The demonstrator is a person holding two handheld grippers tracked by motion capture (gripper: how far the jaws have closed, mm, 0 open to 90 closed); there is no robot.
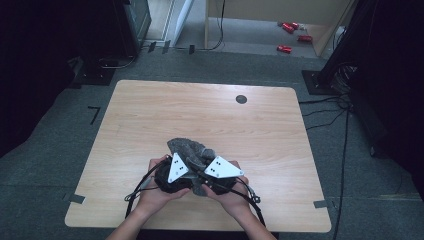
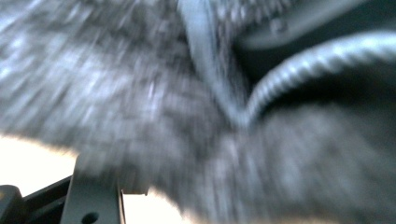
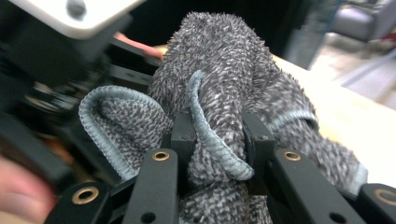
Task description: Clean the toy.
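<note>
Towel [image 3: 219, 93] bunched at near-centre of table [image 1: 150, 115], grey terry, soft, light, floppy, no slip. Right gripper [image 3: 217, 140] jaws clamped on thick fold with hem. Left gripper [image 1: 172, 175] jaws closed tight on towel edge, view blurred. Best hold: hemmed edges or corners.

Open table all round, crowded at the near edge

The table [image 1: 150, 115] is bare behind and to both sides of the bunched cloth [image 1: 192, 150], save a dark round spot [image 1: 241, 99] far back. The left gripper [image 1: 172, 175] and right gripper [image 1: 220, 175] sit almost touching, seemingly leaving no gap between them, with cables [image 1: 137, 192] looping beside the wrists.
</note>
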